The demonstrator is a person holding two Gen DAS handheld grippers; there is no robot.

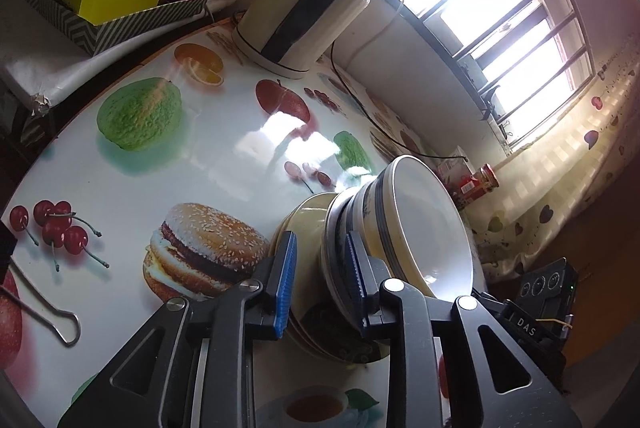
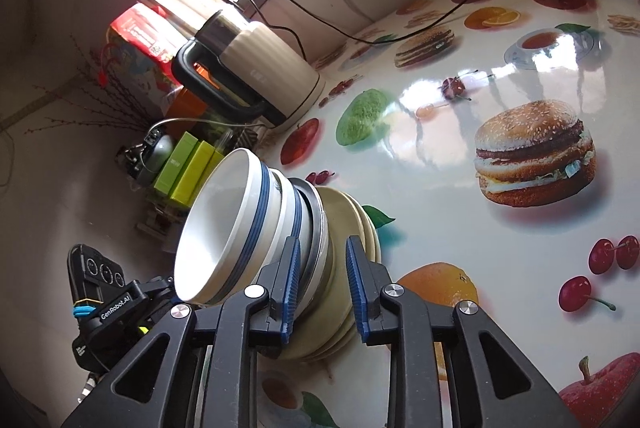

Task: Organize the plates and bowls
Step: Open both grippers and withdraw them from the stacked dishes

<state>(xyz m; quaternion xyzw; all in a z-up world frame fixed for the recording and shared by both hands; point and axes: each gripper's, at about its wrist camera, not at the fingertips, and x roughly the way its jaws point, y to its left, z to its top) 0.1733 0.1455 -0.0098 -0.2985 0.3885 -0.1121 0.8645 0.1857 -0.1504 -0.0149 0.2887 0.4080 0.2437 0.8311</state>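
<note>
Fruit-printed table (image 1: pixel 192 164) carries the whole stack: bowls (image 1: pixel 420 224) atop plates (image 1: pixel 308 224), near its edge.
Left view: left gripper (image 1: pixel 322 280) parted around the rims, pads apparently clear. Right view: right gripper (image 2: pixel 322 286) likewise loose; a nudge could topple the leaning-looking pile.

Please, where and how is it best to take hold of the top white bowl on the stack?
Probably by its rim: the top bowl sits nested in the stack with its mouth open and free, so one finger inside and one outside the wall, coming from the open side, should lift it clear.
</note>
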